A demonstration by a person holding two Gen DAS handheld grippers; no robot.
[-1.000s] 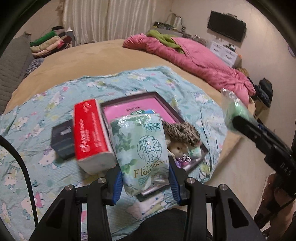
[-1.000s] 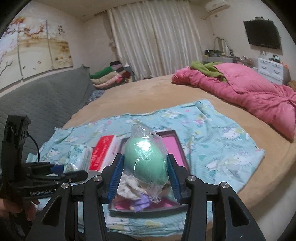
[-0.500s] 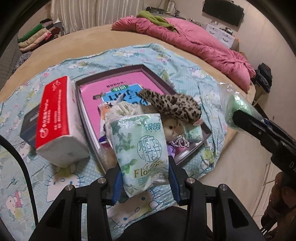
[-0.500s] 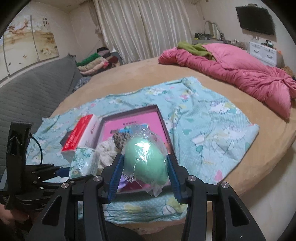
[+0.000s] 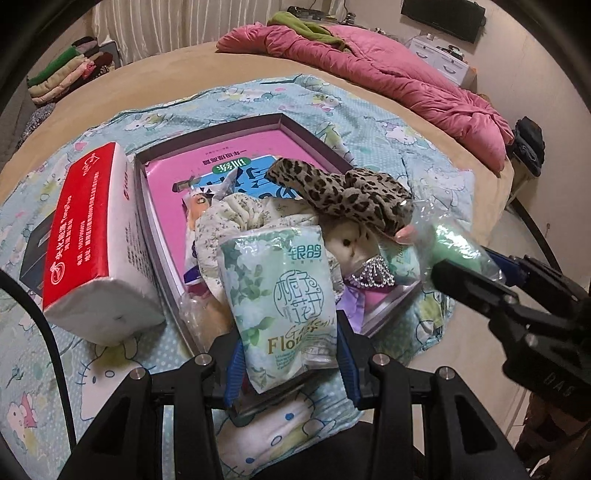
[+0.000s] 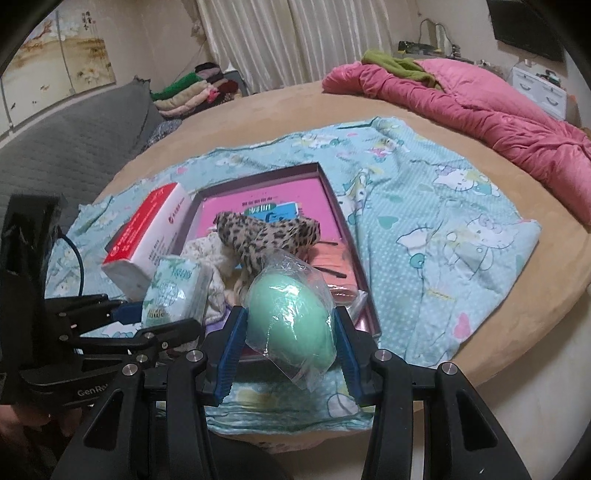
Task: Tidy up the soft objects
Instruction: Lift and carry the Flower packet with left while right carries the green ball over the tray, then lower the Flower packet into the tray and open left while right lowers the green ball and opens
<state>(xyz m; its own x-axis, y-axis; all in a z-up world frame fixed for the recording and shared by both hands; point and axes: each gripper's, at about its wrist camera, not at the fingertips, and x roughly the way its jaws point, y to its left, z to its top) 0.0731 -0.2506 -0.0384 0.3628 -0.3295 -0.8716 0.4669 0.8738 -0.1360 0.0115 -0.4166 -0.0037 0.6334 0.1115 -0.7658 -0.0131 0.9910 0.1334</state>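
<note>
Left wrist: left tongs (image 5: 286, 363) grip one tissue pack (image 5: 279, 295); right tongs (image 6: 288, 345) grip one bagged green sponge (image 6: 290, 317).

A round bed (image 6: 258, 110) with a tan cover fills the room. A pale blue cartoon-print sheet (image 6: 443, 206) is spread across its near part. At the far right lies a crumpled pink quilt (image 6: 480, 110) with a green garment (image 6: 399, 64) on top. Pale pleated curtains (image 6: 295, 37) hang at the far wall. Folded clothes (image 6: 192, 92) are stacked far left, beside a grey quilted sofa (image 6: 74, 147). A white drawer unit (image 6: 539, 86) stands far right, below a dark wall-mounted screen (image 5: 443, 13).
</note>
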